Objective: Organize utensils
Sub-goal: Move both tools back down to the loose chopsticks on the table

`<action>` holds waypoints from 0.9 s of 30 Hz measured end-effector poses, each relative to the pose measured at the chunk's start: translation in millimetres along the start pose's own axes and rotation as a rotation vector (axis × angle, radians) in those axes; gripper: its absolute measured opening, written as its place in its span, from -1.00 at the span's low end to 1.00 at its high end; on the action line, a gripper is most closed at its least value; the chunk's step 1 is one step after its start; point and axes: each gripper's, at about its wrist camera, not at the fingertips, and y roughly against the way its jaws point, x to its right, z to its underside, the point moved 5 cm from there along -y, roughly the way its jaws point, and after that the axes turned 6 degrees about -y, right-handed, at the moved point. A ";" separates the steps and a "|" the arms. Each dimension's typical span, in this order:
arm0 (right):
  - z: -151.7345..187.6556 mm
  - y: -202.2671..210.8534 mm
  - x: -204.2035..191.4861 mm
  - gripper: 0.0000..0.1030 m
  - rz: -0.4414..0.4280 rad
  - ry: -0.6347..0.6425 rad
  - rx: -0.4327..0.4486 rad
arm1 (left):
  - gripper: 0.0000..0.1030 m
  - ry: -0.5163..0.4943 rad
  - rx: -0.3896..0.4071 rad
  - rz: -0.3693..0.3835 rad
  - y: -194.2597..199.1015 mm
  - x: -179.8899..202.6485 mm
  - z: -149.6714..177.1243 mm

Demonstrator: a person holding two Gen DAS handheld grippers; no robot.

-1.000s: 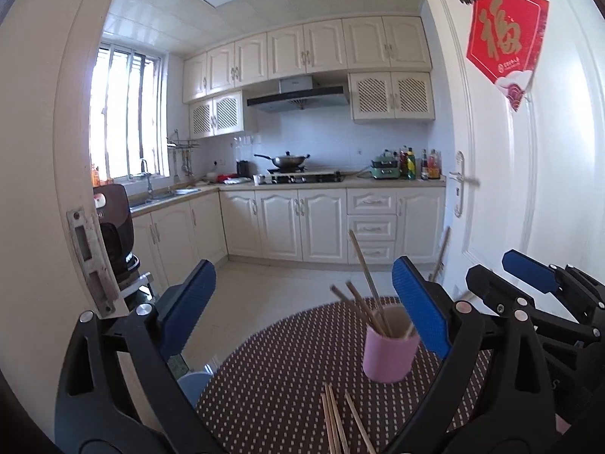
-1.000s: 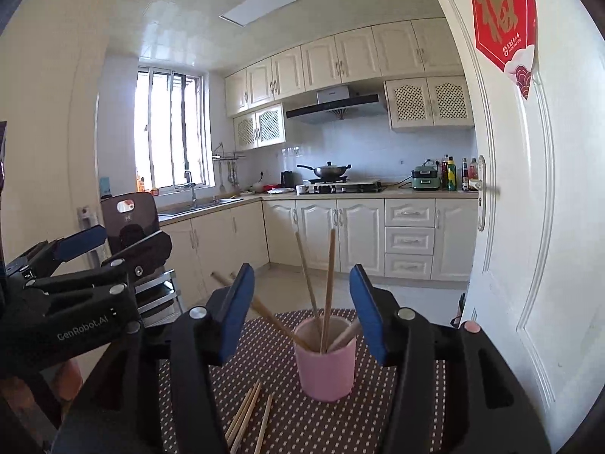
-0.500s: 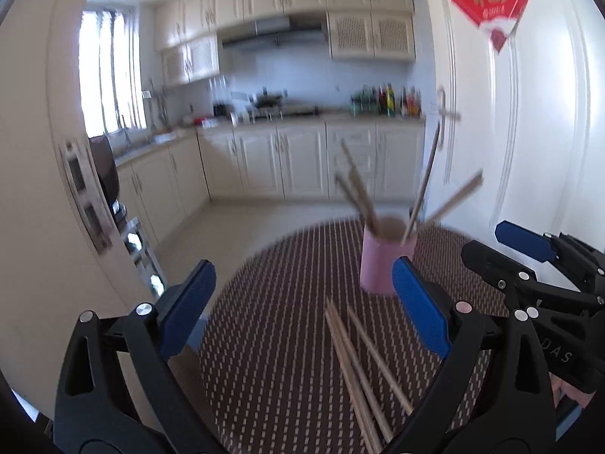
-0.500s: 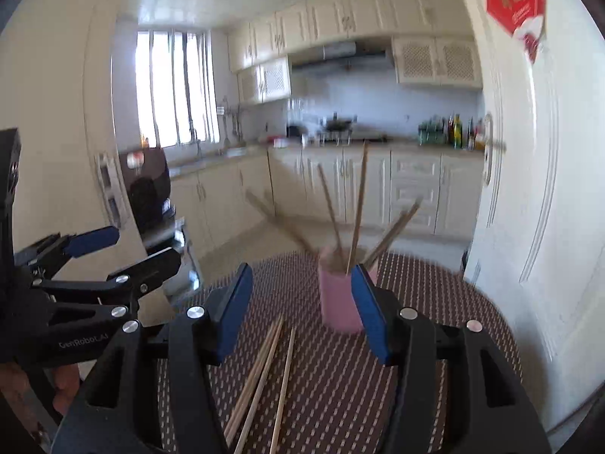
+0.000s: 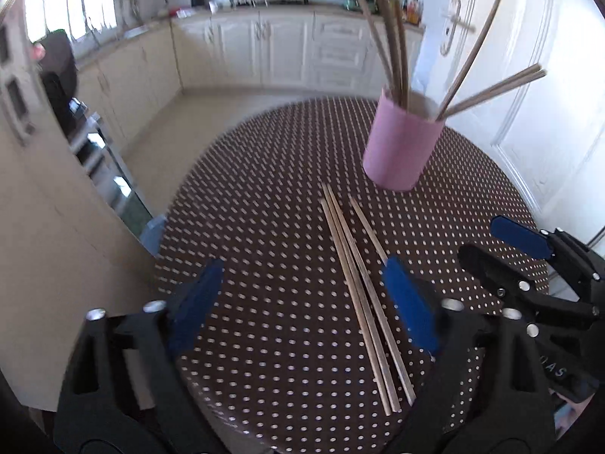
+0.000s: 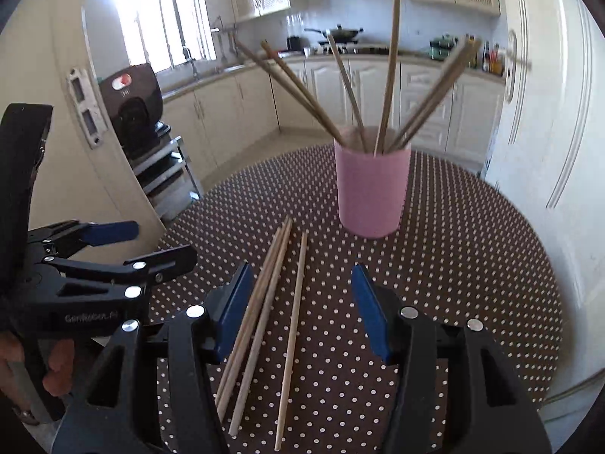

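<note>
Left tongs (image 5: 302, 302) were closing, empty, over 3 chopsticks (image 5: 363, 295); right tongs (image 6: 298, 310) gaped half-open, empty; only the right view showed a hand (image 6: 45, 370)

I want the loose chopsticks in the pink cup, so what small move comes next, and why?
Probably lower the right gripper onto the lone chopstick: it lies apart from the others, between those open jaws, on the table before the pink cup.
</note>
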 end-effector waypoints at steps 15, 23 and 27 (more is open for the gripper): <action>4.4 -52.9 19.0 0.01 -0.038 -0.091 -0.175 | -0.29 0.077 -0.181 0.153 -76.7 -4.1 1.9; 1.5 -64.6 22.9 0.01 -0.043 -0.100 -0.196 | -0.29 0.068 -0.212 0.140 -94.9 -0.5 -1.8; -0.2 -69.2 24.8 0.01 -0.042 -0.108 -0.200 | -0.29 0.060 -0.213 0.127 -98.7 1.5 -9.0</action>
